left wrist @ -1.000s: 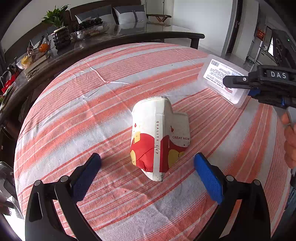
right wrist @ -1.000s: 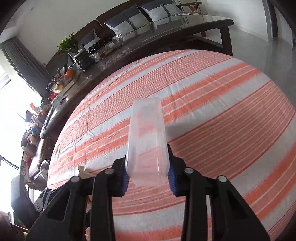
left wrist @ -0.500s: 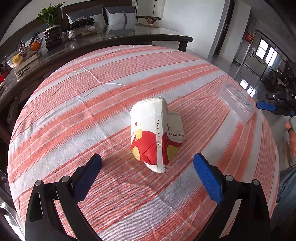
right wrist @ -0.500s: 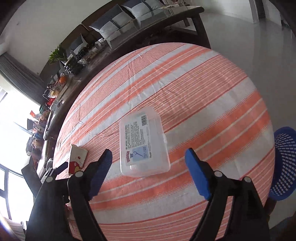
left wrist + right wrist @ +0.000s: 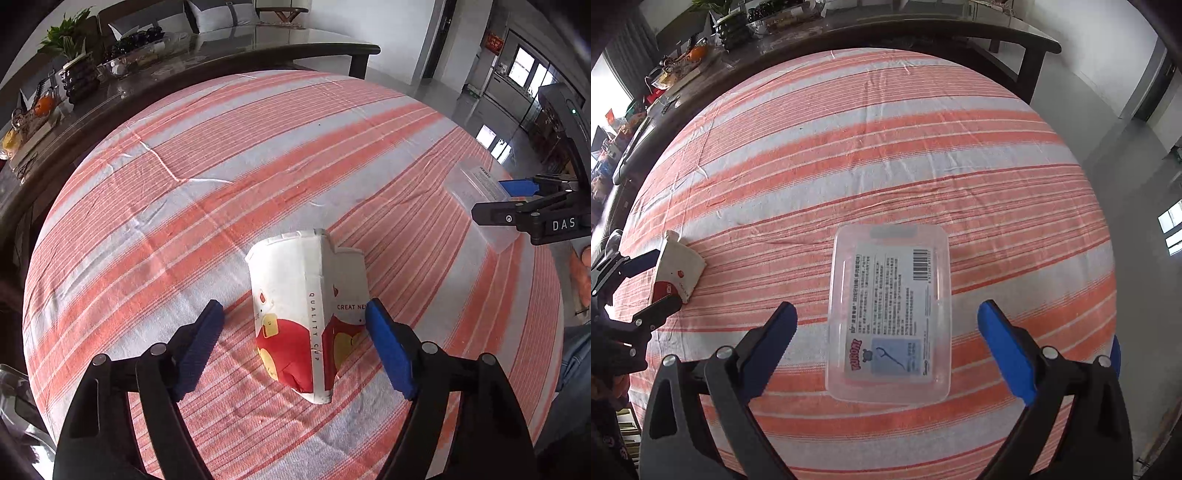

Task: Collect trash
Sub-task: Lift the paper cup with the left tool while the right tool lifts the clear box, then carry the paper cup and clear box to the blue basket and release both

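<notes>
Around my round table (image 5: 923, 122), draped in a woven cloth of orange and white stripes, a long dark sideboard (image 5: 221, 48) runs past the far edge with a potted plant (image 5: 68, 37) and bowls on it; nothing lies between my grippers and the trash. My left gripper (image 5: 295, 350) is closing around a crushed paper cup (image 5: 306, 314), white and red card, flattened and creased, lying toward the near edge with its rim pointing to the far edge and its base toward me; the right pad looks to be at the cup's side, the left pad is clear of it. My right gripper (image 5: 886, 347) is closing too, its pads apart on either side of a clear plastic box (image 5: 890, 317), a rounded rectangle lying flat with its label up, long axis running from near edge to far edge, touched by neither pad.
</notes>
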Tool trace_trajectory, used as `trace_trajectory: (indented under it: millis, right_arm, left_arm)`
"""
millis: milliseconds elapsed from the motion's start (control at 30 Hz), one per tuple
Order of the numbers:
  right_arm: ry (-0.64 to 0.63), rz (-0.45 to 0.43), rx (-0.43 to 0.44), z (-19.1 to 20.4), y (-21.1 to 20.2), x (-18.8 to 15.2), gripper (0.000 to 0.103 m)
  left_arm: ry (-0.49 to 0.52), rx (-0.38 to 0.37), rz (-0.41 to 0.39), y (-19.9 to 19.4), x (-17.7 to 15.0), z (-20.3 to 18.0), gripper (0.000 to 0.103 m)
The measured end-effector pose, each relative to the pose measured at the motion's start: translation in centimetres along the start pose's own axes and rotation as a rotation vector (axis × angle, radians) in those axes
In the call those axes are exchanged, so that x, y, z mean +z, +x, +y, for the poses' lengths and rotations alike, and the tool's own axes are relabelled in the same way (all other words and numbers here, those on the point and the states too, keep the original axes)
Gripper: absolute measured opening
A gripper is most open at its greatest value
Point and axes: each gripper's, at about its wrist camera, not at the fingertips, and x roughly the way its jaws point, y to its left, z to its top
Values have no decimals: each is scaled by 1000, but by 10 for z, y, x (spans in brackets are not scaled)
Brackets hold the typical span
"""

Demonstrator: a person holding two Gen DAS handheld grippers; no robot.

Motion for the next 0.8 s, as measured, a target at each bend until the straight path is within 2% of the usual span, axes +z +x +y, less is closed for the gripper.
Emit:
trace_trajectory:
  millis: [33,67,133,200,367,500,633,800]
  right_arm:
    - [0,2,3,-1,-1,0,58]
    - [11,-5,9,-4,-3,-1,59]
    - [13,-36,28,-9,-16,-7,59]
    - [19,-65,59,-14,-28,-15,59]
    - [30,-113,122,-30,-57,-38,59]
    - [74,-152,157,-55,-85,-60,59]
    - [168,-195,144,-110,-116,-100,59]
    - [325,-225,44,-203,-147,-164,59]
  left_arm:
    - [4,-19,-4,-1,2,-3,56]
    - [-3,-36,-8,-3,4,-4,40]
    - [-12,-44,-23,-9,7,-6,32]
    - [1,-26,-44,-13,9,-12,30]
    - [10,-97,-81,-27,10,-37,28]
    - [67,-176,-108,-40,18,-84,28]
    - [140,-274,-116,-46,32,-145,28]
    - [244,-413,-100,-46,48,-241,28]
